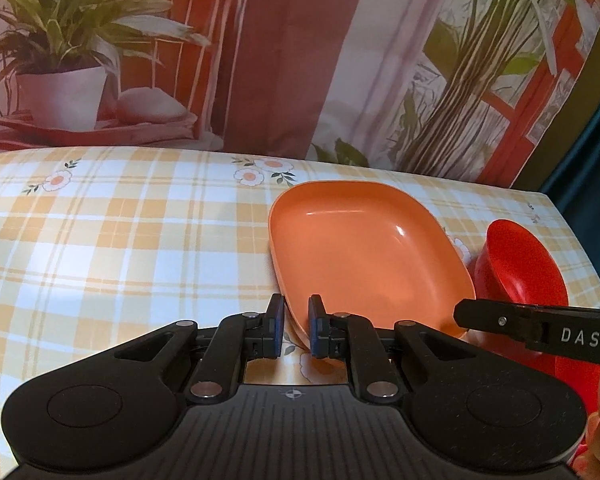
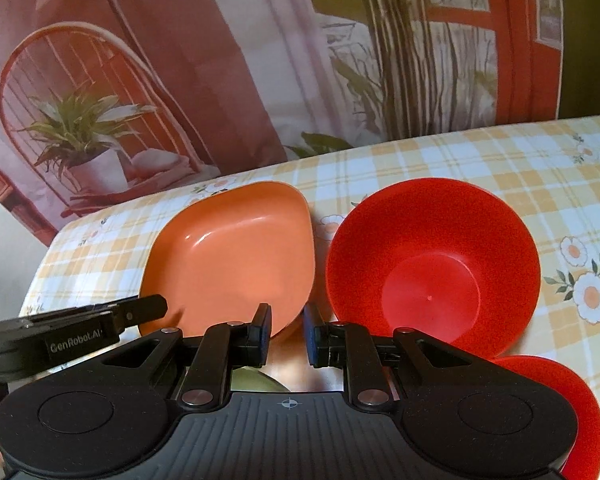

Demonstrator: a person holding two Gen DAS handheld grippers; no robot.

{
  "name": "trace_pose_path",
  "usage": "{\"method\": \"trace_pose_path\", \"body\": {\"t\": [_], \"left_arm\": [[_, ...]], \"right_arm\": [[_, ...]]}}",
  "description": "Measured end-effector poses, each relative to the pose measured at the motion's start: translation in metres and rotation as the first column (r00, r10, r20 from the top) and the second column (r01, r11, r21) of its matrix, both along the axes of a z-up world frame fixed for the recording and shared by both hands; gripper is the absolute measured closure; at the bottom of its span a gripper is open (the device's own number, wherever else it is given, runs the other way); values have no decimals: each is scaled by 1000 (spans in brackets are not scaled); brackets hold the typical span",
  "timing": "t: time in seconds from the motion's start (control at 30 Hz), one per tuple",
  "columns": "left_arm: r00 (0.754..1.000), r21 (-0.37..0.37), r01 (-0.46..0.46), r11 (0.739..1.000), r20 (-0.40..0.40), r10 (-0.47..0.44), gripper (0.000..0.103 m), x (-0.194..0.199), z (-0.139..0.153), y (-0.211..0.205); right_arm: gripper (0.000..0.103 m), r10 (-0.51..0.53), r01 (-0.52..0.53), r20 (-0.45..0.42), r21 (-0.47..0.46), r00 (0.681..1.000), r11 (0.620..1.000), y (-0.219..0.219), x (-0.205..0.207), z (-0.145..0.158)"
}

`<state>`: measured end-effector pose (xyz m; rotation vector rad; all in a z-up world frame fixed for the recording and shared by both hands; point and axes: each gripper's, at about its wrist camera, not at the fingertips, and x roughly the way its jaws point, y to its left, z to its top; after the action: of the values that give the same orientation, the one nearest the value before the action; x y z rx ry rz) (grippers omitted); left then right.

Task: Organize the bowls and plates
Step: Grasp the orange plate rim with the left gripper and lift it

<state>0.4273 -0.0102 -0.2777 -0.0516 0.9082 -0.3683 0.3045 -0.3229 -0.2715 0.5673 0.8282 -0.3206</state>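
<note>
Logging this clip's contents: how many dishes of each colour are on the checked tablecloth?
Orange: 1, the squarish plate.
Red: 2, the deep bowl beside the plate, plus another red dish at the near right edge, mostly hidden, so its kind is unclear.
Total: 3.

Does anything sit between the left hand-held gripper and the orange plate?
Nothing visible does. The left hand-held gripper already straddles the near rim of the orange squarish plastic plate, one finger on each side, with no object between. The red round plastic bowl sits to the plate's right, out of that path.
</note>
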Motion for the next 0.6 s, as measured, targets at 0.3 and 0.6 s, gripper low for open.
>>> {"method": "trace_pose_path", "body": {"t": [0.3,0.6], "left_arm": [[1000,13,-5,1000,15,5,88,1,0,3],[999,31,-11,999,31,10,89,-4,2,8]], "right_arm": [[84,-25,24,18,25,1000,999,-5,12,-1],[92,3,-3,-2,-15,1000,1000,1,19,-2]]}}
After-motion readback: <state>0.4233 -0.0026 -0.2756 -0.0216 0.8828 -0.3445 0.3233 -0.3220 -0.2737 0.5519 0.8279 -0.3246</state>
